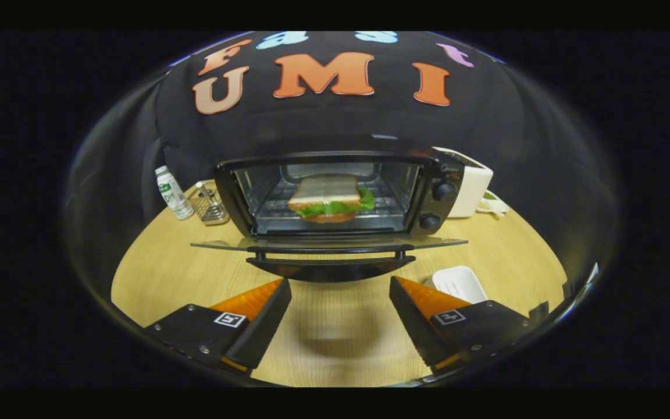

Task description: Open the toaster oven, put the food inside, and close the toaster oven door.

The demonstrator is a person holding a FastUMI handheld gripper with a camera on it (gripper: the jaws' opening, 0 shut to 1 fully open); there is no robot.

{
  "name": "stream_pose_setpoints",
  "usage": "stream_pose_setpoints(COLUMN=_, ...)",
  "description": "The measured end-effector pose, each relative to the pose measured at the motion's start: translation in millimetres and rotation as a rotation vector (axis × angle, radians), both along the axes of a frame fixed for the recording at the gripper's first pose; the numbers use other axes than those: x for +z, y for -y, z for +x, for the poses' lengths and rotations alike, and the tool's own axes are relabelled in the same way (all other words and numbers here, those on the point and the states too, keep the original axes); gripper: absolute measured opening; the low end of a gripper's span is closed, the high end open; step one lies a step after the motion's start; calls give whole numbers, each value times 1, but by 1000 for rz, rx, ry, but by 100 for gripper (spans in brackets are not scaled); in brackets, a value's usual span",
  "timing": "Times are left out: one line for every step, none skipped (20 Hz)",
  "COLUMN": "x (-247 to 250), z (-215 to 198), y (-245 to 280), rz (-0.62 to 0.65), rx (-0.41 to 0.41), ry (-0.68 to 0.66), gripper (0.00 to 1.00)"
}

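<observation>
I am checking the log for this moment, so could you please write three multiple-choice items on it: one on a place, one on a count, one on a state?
1. Where is the sandwich?
A. on the rack inside the toaster oven
B. on the table
C. between the fingers

2. How many round knobs does the oven's front panel show?
A. one
B. two
C. four

3. How is the oven door?
A. shut
B. removed
C. folded down open

Answers: 1 A, it lies on the wire rack behind the open front. 2 B, one knob sits above the other. 3 C, the door lies flat just ahead of the gripper, whose fingers are apart and hold nothing.
</observation>
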State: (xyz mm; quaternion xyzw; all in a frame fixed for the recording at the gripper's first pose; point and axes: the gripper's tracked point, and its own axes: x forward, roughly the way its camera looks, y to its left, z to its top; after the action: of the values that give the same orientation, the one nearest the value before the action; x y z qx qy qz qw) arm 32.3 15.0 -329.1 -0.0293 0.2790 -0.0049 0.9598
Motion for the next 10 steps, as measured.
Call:
stream_pose_setpoints(x=8, z=7, y=0, rz=11, rx=-3, ry=15, gripper=100)
stream_pose_setpoints(x=15, z=13, y=-1, rz=26, rx=-6, ry=29, gripper=100)
stream_pose_setpoints(x=21, z=19, y=-3, rz=41, rx=-10, ry=39, gripper=100)
stream_pose_setpoints(x=26, z=25, y=-2, rz=52, rx=-17, ry=50, gripper=100)
stream_pose_setpoints(x=31, z=32, y=-1, rz=57, rx=-23, ry=60, gripper=100)
stream_pose_setpoints(x=35, z=40, y=-2, rz=60, rx=-28, ry=72, gripper=100)
stream_pose_setpoints(x=39, z=47, y=-2, rz=62, rx=-30, ry=81, gripper=100)
stream_pose_setpoints(x=43, z=54, y=-3, rz=63, rx=-32, ry=91, gripper=100)
stream_pose_setpoints(x=47, z=61, y=-2, rz=65, rx=-32, ry=99, gripper=100)
stream_pose_setpoints(x=55, z=63, y=0, rz=66, rx=-31, ry=108, gripper=100)
